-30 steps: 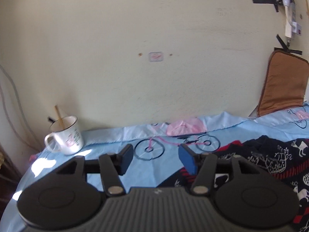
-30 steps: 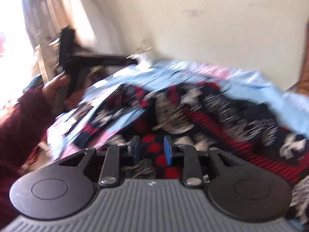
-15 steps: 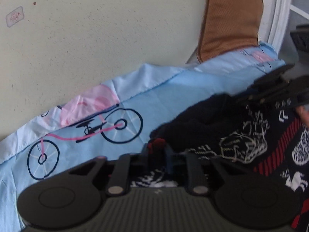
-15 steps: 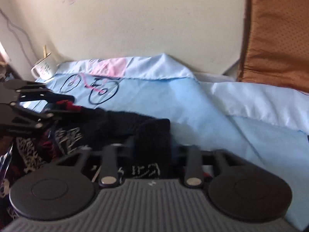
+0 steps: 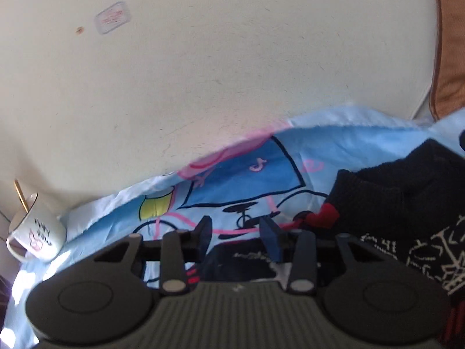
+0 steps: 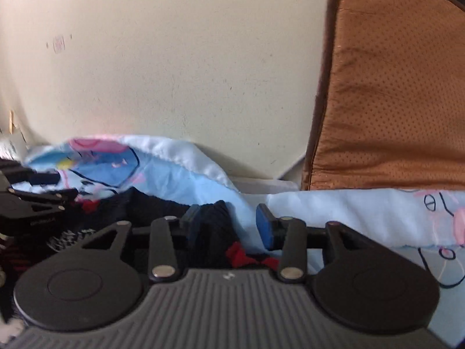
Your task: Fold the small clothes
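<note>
A dark knitted garment (image 5: 407, 203) with red and white patterns lies on the light blue cartoon bedsheet (image 5: 232, 174). My left gripper (image 5: 237, 232) hovers at the garment's left edge. Its jaws are opening, and only sheet and a low bit of cloth show between them, with neither pad pressing. My right gripper (image 6: 228, 225) is opening too. A black fold of the garment (image 6: 218, 224) stands between its fingers, close to the left pad (image 6: 191, 221) and clear of the right one. The left gripper (image 6: 58, 186) also shows at the left of the right wrist view.
A white mug (image 5: 35, 232) with a stick in it stands at the sheet's far left corner by the cream wall (image 5: 232, 72). A brown cushion (image 6: 392, 87) leans upright against the wall on the right.
Half a second ago both grippers were clamped on the garment's dark edge; now both have spread their jaws and the cloth rests on the sheet. Both hands came down toward the wall before that.
</note>
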`<act>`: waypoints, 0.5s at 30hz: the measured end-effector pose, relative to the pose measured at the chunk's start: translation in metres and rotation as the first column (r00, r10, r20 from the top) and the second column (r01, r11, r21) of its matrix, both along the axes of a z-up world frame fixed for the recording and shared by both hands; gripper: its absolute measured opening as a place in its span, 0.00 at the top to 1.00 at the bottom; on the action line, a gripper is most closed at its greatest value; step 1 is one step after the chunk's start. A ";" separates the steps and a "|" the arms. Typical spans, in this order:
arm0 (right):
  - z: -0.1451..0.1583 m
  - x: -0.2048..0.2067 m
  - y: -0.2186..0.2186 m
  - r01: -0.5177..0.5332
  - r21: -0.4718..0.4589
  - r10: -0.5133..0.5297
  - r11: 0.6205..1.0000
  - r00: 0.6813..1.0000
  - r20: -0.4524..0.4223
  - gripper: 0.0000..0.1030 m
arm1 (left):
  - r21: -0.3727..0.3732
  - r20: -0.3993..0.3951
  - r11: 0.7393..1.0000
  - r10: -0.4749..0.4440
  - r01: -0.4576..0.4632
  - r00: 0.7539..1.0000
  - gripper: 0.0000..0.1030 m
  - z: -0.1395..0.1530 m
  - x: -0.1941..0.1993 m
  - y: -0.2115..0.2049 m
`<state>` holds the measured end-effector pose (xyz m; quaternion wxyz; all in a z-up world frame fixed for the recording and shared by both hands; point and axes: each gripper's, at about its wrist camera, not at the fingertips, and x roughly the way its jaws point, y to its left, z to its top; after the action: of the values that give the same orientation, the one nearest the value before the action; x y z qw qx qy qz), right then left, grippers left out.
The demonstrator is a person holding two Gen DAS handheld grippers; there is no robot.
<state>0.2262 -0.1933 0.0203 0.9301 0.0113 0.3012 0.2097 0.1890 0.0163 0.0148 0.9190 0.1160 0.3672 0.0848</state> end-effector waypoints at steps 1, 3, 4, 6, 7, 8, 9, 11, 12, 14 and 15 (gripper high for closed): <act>0.007 -0.007 -0.013 0.002 0.039 -0.001 0.999 1.000 -0.001 0.56 | -0.023 0.030 1.000 0.021 -0.021 0.999 0.62 0.010 -0.013 0.012; 0.022 -0.028 -0.035 0.022 0.069 -0.022 0.997 1.000 0.001 0.56 | -0.089 0.083 0.995 0.043 -0.035 0.996 0.60 0.032 -0.046 0.035; 0.029 -0.039 -0.045 0.021 0.087 -0.021 0.996 1.000 -0.006 0.55 | -0.130 0.097 0.991 0.043 -0.030 0.994 0.58 0.040 -0.064 0.046; 0.042 -0.068 -0.056 -0.001 0.131 0.004 0.991 1.000 -0.021 0.55 | -0.212 0.106 0.977 0.047 -0.024 0.993 0.53 0.055 -0.099 0.069; 0.048 -0.085 -0.057 -0.018 0.149 0.021 0.989 1.000 -0.022 0.55 | -0.241 0.099 0.970 0.046 -0.021 0.994 0.52 0.058 -0.117 0.078; 0.052 -0.102 -0.060 -0.042 0.164 0.047 0.986 0.999 -0.022 0.55 | -0.269 0.092 0.963 0.037 -0.011 0.995 0.51 0.061 -0.133 0.084; 0.054 -0.118 -0.059 -0.073 0.176 0.078 0.982 0.997 -0.022 0.55 | -0.295 0.085 0.956 0.027 -0.001 0.996 0.49 0.062 -0.154 0.088; 0.055 -0.152 -0.049 -0.162 0.184 0.167 0.969 0.986 -0.014 0.54 | -0.321 0.064 0.947 0.010 0.011 0.998 0.45 0.058 -0.191 0.091; 0.056 -0.169 -0.038 -0.208 0.178 0.213 0.962 0.977 -0.010 0.53 | -0.331 0.051 0.943 -0.009 0.026 0.999 0.44 0.052 -0.207 0.091; 0.055 -0.202 -0.019 -0.312 0.150 0.316 0.938 0.949 -0.003 0.48 | -0.336 0.036 0.941 -0.014 0.025 0.999 0.44 0.044 -0.235 0.090; 0.055 -0.219 -0.004 -0.379 0.124 0.382 0.917 0.924 0.000 0.46 | -0.336 0.034 0.942 -0.007 0.018 0.999 0.44 0.041 -0.249 0.090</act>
<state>0.0075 -0.1969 0.0757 0.8655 0.0118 0.2954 0.4043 -0.0602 0.1062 0.0562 0.9316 -0.0415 0.3608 0.0168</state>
